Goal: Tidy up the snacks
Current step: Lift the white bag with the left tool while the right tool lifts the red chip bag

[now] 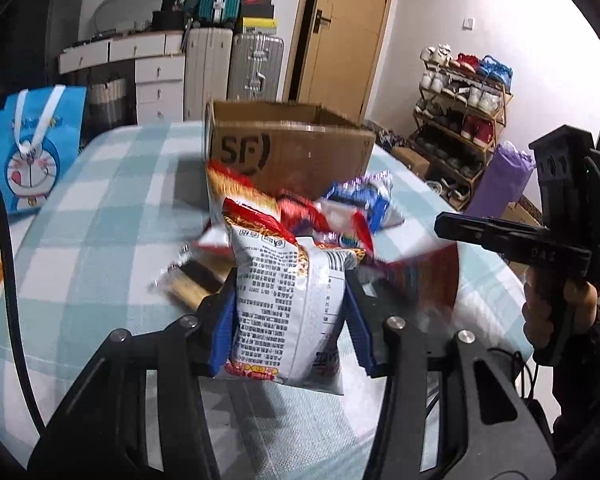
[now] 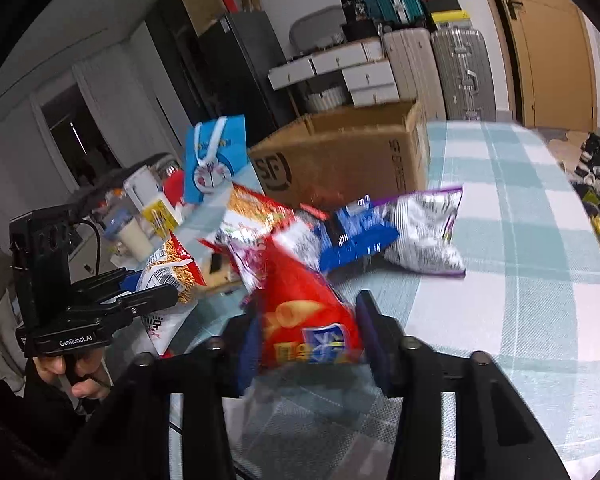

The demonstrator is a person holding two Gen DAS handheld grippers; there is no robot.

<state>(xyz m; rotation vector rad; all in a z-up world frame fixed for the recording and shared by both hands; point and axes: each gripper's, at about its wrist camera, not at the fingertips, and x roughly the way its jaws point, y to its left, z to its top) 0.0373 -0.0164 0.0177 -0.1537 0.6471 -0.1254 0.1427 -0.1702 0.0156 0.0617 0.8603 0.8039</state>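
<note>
My left gripper (image 1: pixel 290 300) is shut on a white noodle-snack bag (image 1: pixel 288 304) with printed text, held upright above the table; it also shows in the right wrist view (image 2: pixel 172 268). My right gripper (image 2: pixel 306 328) is shut on a red snack bag (image 2: pixel 300 312). An open cardboard box (image 1: pixel 292 148) marked SF stands behind the snacks; it also shows in the right wrist view (image 2: pixel 340 156). More bags lie in front of it: a blue and silver one (image 2: pixel 364 228), a silver and purple one (image 2: pixel 424 228) and an orange noodle one (image 2: pixel 252 208).
The table has a pale green checked cloth (image 1: pixel 100 200). A blue Doraemon bag (image 1: pixel 36 148) stands at the far left. A kettle and jars (image 2: pixel 140 208) crowd the left table edge. Suitcases (image 1: pixel 228 68), drawers and a shoe rack (image 1: pixel 460 120) stand beyond.
</note>
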